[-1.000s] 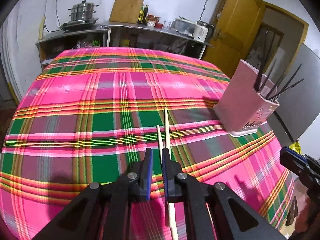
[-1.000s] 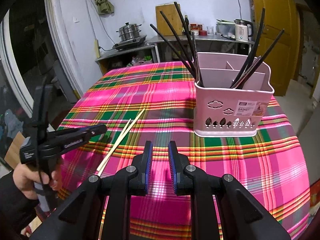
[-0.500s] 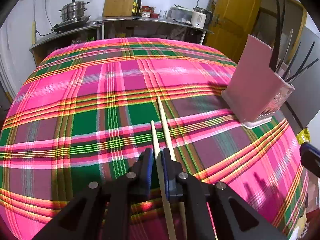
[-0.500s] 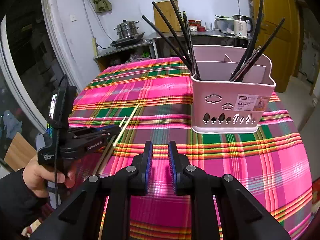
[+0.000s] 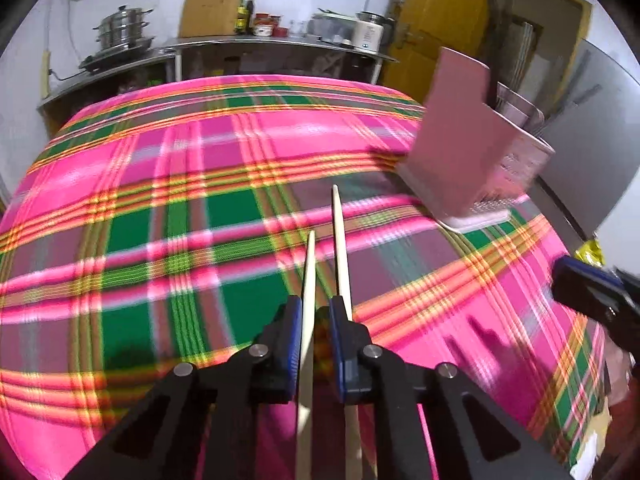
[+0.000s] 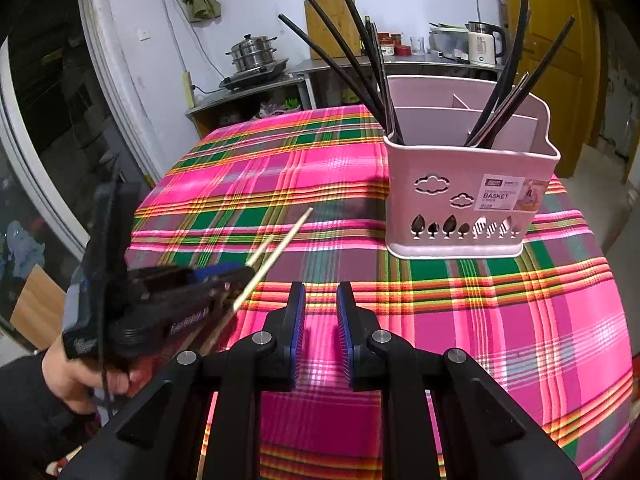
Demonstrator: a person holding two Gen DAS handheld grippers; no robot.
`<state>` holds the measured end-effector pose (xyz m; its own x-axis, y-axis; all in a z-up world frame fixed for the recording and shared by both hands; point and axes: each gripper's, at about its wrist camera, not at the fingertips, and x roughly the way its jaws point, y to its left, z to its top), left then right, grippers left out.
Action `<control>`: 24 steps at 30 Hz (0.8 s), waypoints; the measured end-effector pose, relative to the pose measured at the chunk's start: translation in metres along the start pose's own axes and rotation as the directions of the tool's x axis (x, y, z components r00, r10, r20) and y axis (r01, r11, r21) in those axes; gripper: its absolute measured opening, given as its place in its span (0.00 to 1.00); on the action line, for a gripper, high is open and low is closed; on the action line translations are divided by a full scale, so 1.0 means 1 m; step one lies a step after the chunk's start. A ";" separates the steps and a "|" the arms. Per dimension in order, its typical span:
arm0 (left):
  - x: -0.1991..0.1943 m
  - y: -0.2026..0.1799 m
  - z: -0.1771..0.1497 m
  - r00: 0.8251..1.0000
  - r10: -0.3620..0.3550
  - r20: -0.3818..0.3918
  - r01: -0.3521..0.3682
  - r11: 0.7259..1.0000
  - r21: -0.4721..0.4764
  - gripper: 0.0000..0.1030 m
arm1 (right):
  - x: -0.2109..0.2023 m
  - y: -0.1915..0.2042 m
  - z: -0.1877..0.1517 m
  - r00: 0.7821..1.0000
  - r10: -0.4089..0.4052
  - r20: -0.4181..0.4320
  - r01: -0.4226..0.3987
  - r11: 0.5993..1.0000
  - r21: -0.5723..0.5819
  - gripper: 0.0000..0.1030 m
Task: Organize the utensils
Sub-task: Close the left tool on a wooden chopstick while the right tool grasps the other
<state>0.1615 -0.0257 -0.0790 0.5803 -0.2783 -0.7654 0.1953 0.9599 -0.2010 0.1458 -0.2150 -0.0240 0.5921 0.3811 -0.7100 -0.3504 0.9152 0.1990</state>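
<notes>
Basket: a pink plastic utensil basket (image 6: 472, 196) stands upright on the right side of the table, with cloud and tree cut-outs and a label reading BASKET on its near wall; inner walls split it into compartments.
Basket contents, left: about five black chopsticks (image 6: 344, 56) lean out of the near left corner, fanning up and to the left.
Basket contents, right: a second bunch of dark sticks (image 6: 516, 80) rises from the right part and leans right; they overlap, so I cannot count them exactly, roughly four or five.
Loose utensils: two pale wooden chopsticks (image 5: 340, 248), side by side, pointing toward the far side of the table, well apart from the basket.
Left gripper (image 5: 316, 312): its jaws have just been opening a little; one pale chopstick runs between the blue pads, the other passes along the outside of the right finger. Whether the pads press on the stick I cannot tell.
Right gripper (image 6: 321, 300): fingers parted, nothing between them, hovering over the near edge of the table.
Hand (image 6: 80, 380): seen at the left in the right wrist view, holding the left gripper's handle.
Table: covered by a pink, green and orange plaid tablecloth (image 6: 520, 320).
Count: one basket, two pale chopsticks, two grippers.
</notes>
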 end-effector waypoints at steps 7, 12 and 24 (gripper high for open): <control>-0.002 0.020 0.004 0.998 0.061 0.004 -0.061 0.997 -0.036 0.07 | 0.011 0.001 0.001 1.000 0.011 -0.017 -0.011 1.000 0.007 0.16; -0.008 0.047 0.006 0.994 0.107 0.011 -0.105 0.988 -0.115 0.07 | 0.021 0.004 0.003 0.999 0.020 -0.029 -0.020 1.000 0.011 0.16; -0.025 0.102 0.000 0.981 0.191 0.027 -0.177 0.947 -0.266 0.07 | 0.087 0.024 0.022 0.992 0.068 -0.105 -0.067 0.998 0.018 0.16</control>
<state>0.1663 0.0788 -0.0801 0.6283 -0.0902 -0.7727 -0.1286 0.9676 -0.2174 0.2047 -0.1567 -0.0662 0.4871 0.4269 -0.7619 -0.3764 0.8898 0.2580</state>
